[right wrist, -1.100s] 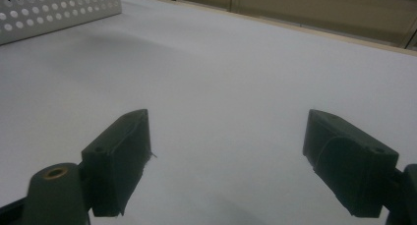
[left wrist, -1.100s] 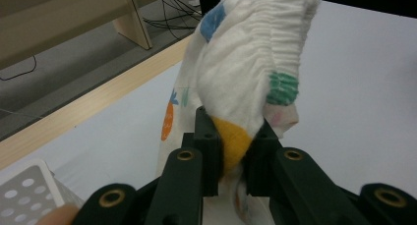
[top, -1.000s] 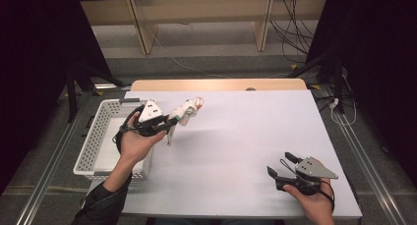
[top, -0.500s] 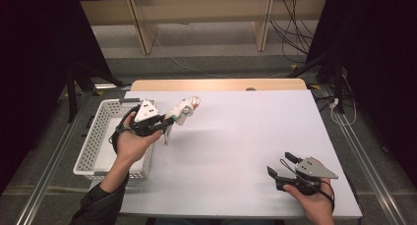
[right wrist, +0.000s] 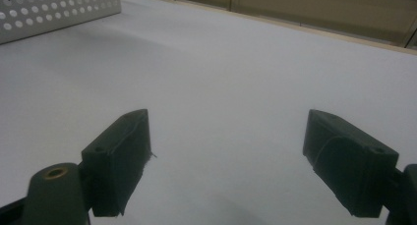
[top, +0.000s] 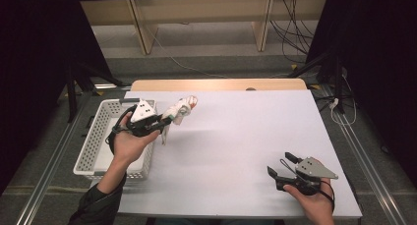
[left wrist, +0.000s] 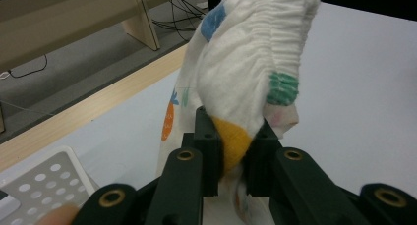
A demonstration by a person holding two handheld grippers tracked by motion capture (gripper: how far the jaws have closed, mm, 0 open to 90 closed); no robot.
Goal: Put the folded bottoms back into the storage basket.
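A small white garment (left wrist: pixel 246 63) with blue, green, orange and yellow prints is pinched between the jaws of my left gripper (left wrist: pixel 235 146). In the high view the left gripper (top: pixel 167 120) holds this cloth (top: pixel 181 109) above the table's left part, just right of the white basket (top: pixel 96 141). A strip of the cloth hangs down below the jaws. My right gripper (top: pixel 283 167) rests near the front right of the table, open, with nothing between its fingers. In the right gripper view its two black fingertips (right wrist: pixel 123 156) stand wide apart over bare white tabletop.
The perforated white basket (right wrist: pixel 59 9) sits at the table's left edge. The white table (top: pixel 236 136) has a wooden strip along its far edge. Beyond it are wooden furniture legs and cables on the floor.
The left hand and the cloth have shifted slightly toward the far side of the table. The right gripper has stayed in place.
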